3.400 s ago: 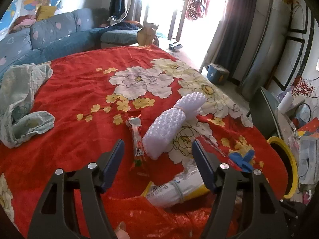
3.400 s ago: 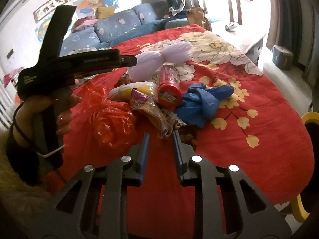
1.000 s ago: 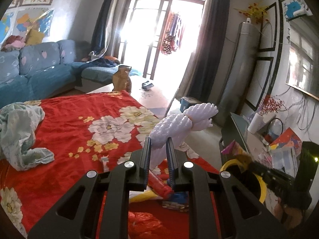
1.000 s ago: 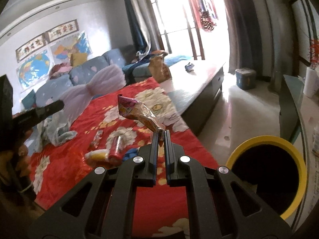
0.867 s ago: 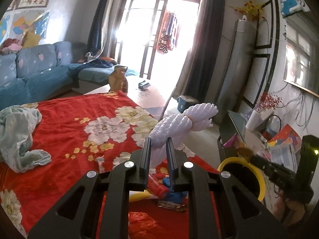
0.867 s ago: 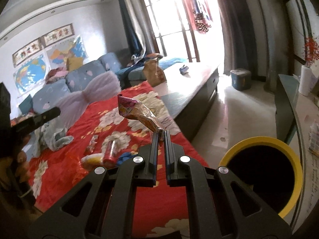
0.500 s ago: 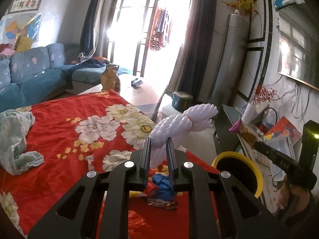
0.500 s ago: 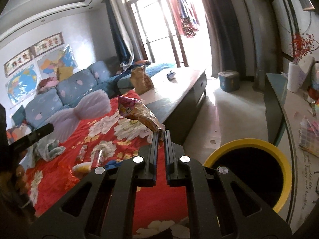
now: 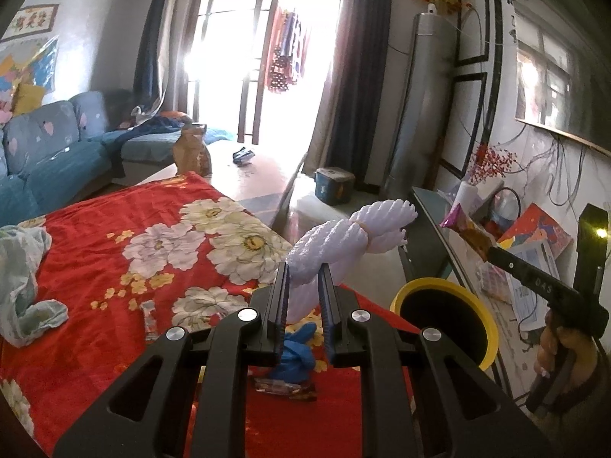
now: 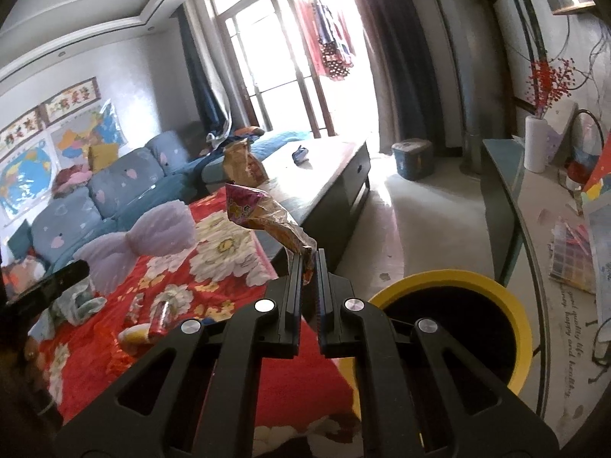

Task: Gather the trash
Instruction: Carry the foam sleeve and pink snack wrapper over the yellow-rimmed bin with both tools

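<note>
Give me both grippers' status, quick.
Left gripper: shut on the white foam net, held in the air.
Right gripper: shut on the snack wrapper, near the yellow bin.

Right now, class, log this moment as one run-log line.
left gripper: shut on white foam net sleeve | right gripper: shut on crinkled snack wrapper | yellow-rimmed bin: nearby

Red floral cloth (image 9: 114, 229) — yellow-rimmed bin (image 9: 485, 328)
</note>
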`<action>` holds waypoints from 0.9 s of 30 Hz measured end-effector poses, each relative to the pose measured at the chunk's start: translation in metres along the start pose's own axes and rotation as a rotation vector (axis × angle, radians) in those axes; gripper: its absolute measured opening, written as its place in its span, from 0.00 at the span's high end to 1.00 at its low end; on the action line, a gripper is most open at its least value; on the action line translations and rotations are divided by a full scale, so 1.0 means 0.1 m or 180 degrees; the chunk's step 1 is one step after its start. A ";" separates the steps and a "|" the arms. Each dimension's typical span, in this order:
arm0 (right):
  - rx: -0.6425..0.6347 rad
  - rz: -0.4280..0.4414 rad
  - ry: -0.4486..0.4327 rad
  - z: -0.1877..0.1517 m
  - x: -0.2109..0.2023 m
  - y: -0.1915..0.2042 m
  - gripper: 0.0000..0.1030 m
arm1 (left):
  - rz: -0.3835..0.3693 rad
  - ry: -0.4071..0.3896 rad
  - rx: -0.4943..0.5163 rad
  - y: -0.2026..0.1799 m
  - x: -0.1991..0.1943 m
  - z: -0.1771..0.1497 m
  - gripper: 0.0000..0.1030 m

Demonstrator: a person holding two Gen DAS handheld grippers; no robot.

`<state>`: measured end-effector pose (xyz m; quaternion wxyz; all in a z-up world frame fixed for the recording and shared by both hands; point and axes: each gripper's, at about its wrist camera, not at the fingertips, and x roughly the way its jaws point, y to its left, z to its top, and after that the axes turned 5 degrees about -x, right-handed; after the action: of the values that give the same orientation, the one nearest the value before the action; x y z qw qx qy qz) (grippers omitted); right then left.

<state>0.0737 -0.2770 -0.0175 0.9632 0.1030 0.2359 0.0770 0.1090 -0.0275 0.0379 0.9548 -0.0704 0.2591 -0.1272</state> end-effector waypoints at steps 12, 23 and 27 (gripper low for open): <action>0.0121 -0.0144 -0.0048 0.00 -0.04 -0.22 0.97 | -0.0085 0.0071 0.0172 -0.25 0.09 -0.07 0.86; 0.0250 -0.0282 -0.0037 -0.04 -0.05 -0.41 0.97 | -0.0189 0.0194 0.0356 -0.51 0.22 -0.20 0.85; 0.0298 -0.0338 -0.0013 -0.07 -0.03 -0.50 0.97 | -0.0224 0.0241 0.0409 -0.60 0.28 -0.24 0.85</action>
<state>0.0724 -0.3247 -0.0337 0.9606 0.1354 0.2423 0.0144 0.1072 -0.0941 0.0159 0.9418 -0.0133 0.2838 -0.1796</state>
